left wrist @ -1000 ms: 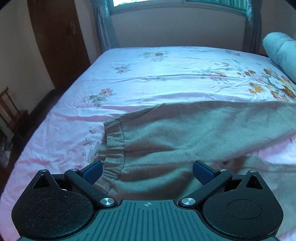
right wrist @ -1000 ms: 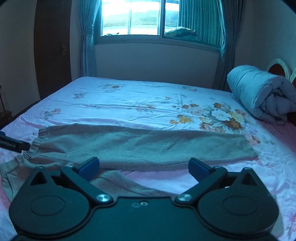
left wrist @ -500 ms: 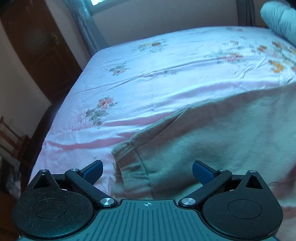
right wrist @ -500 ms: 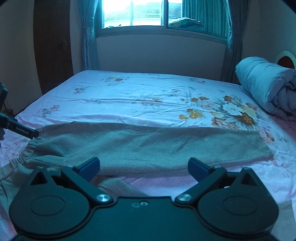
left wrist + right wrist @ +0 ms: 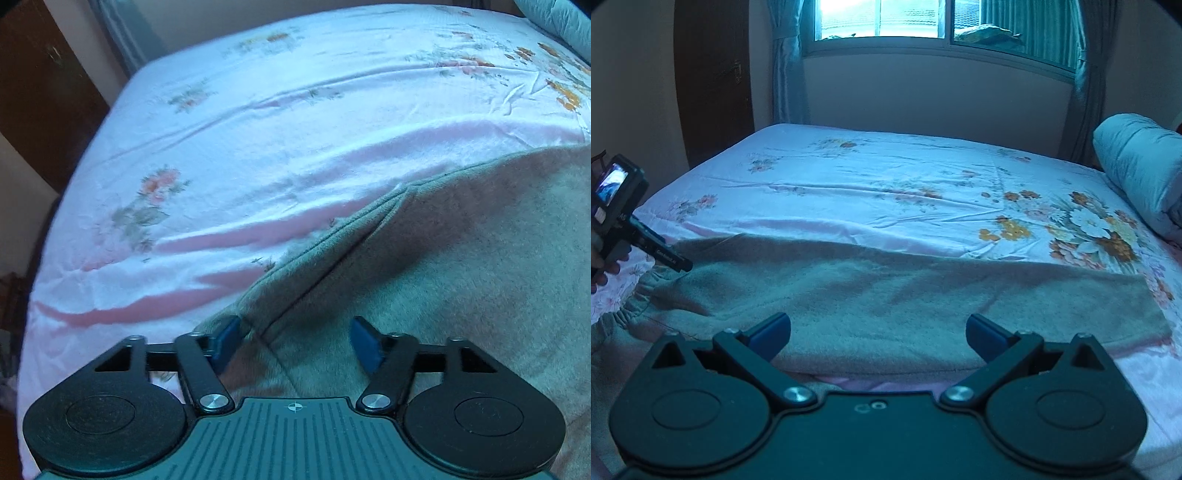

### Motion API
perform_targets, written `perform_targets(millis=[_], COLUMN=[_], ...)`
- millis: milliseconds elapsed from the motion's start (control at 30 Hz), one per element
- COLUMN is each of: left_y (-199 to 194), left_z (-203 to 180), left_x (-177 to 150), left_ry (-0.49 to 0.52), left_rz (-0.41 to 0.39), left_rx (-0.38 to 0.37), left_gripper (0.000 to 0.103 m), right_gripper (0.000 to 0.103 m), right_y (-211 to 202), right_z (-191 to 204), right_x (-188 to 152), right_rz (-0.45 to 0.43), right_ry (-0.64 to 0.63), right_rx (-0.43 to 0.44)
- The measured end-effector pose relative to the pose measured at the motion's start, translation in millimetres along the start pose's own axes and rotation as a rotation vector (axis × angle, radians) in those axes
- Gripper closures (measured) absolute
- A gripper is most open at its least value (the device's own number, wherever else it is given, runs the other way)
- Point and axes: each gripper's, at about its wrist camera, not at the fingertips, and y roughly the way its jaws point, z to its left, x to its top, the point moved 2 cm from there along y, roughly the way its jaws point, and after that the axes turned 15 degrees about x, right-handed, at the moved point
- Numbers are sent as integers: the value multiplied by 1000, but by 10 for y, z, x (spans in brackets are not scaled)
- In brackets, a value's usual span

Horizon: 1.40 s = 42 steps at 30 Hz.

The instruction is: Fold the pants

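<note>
Grey-green fleece pants (image 5: 905,295) lie across the near part of the bed, waistband to the left, one leg stretched right. In the left wrist view the pants' upper edge with its seam (image 5: 369,236) fills the lower right. My left gripper (image 5: 295,341) is open, low over the pants near the waist, the cloth between its blue pads (image 5: 227,338). It also shows in the right wrist view (image 5: 665,258) at the far left by the waistband. My right gripper (image 5: 877,336) is open and empty, just above the near edge of the leg.
The bed has a pink floral sheet (image 5: 886,192). A rolled light-blue quilt (image 5: 1137,177) lies at the right end. A dark wooden door (image 5: 713,74) and the window wall stand behind. The bed's left edge (image 5: 48,229) drops to the floor.
My left gripper has dropped closer to the pants and narrowed its opening around the cloth near the waist. My right gripper has moved forward, closer over the leg.
</note>
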Motion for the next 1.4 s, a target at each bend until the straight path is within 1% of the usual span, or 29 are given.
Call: perform_targets(millis=[100,133,200,233,267,300,333,367,433,533,600,667,700,733,800,833,900,967,1033,1067,1167,1200,1233,1333,1400], left_y=[116,158,226,245,255,256,252,250,238,274,303,335,345,359,386,396,410,424,417,413,409,401,392,365,346], left_z=[10,11,36,54,65,66,60,60,68,125,120,80,69,70,95,109,125,139,114,101,101,101,102,89,70], left_x=[35,38,51,54,53,46,34,22,8,54,98,119,124,133,146,145,142,142,140,142,142,133,124,112,112], left_ry=[7,14,12,6,5,11,22,33,46,27,43,83,97,105,104,108,114,113,134,141,145,146,146,148,155], left_rz=[22,32,53,61,67,69,67,63,43,34,24,17,10,8,10,8,3,3,-6,-8,-8,-12,-16,-22,-26], left_rx=[-42,-55,-81,-94,-102,-104,-100,-95,-78,-55,-49,-39,-37,-42,-63,-75,-92,-107,-108,-113,-124,-124,-122,-113,-93], left_gripper=[39,42,44,46,50,52,59,62,62,62,61,56,55,55,55,55,55,55,55,59,62,62,64,69,79], right_gripper=[7,7,7,7,7,7,7,7,9,9,13,22,24,27,27,30,40,55,59,58,60,63,71,72,78], right_y=[61,78,110,123,136,151,173,204,295,518,743,988,1116,1236,1470,1587,1801,1982,2104,2144,2237,2254,2252,2231,2242], right_z=[-25,-36,-55,-62,-64,-65,-71,-84,-121,-223,-325,-453,-514,-568,-653,-686,-750,-844,-922,-947,-990,-996,-994,-915,-894], right_x=[30,41,53,53,49,45,43,49,107,300,462,613,678,726,779,791,799,822,839,843,836,835,825,758,748], right_rz=[-3,-1,0,1,2,5,10,16,29,37,66,101,118,134,177,206,270,320,358,373,443,468,493,549,574], right_ry=[-14,-13,-8,-7,-7,-7,-8,-14,-41,-134,-188,-194,-198,-206,-247,-279,-328,-360,-378,-389,-411,-403,-397,-448,-451], right_rx=[1,2,10,14,18,23,33,47,75,121,150,182,195,205,227,242,266,276,304,320,385,411,442,472,470])
